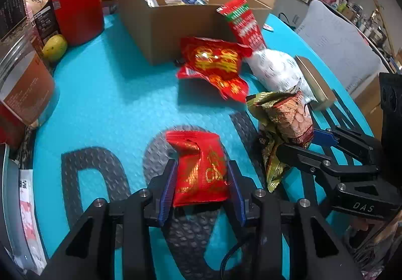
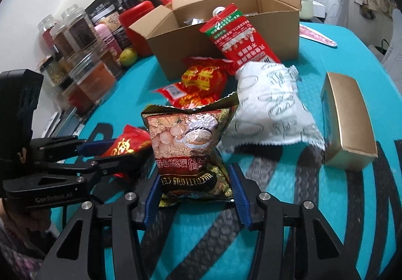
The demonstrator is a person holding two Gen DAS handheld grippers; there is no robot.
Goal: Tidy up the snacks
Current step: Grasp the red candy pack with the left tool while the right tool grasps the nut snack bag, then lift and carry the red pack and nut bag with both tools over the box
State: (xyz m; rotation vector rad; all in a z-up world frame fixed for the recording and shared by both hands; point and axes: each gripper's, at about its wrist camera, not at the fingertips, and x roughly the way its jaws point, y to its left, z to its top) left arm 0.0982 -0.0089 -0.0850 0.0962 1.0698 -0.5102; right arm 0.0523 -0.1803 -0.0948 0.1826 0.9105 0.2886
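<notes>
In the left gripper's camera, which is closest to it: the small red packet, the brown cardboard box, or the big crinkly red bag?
1. Small red packet, between the left gripper pads.
2. Big crinkly red bag, mid-table.
3. Brown cardboard box, behind it.

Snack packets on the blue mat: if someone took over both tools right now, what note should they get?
Left tool: shut on a small red packet.
Right tool: around the cereal packet, pads apparently touching it.
On the mat: big red packet, white bag, gold box; a red-green packet leans on the open cardboard box.
Done: some items already boxed.
Left: box the rest.
</notes>
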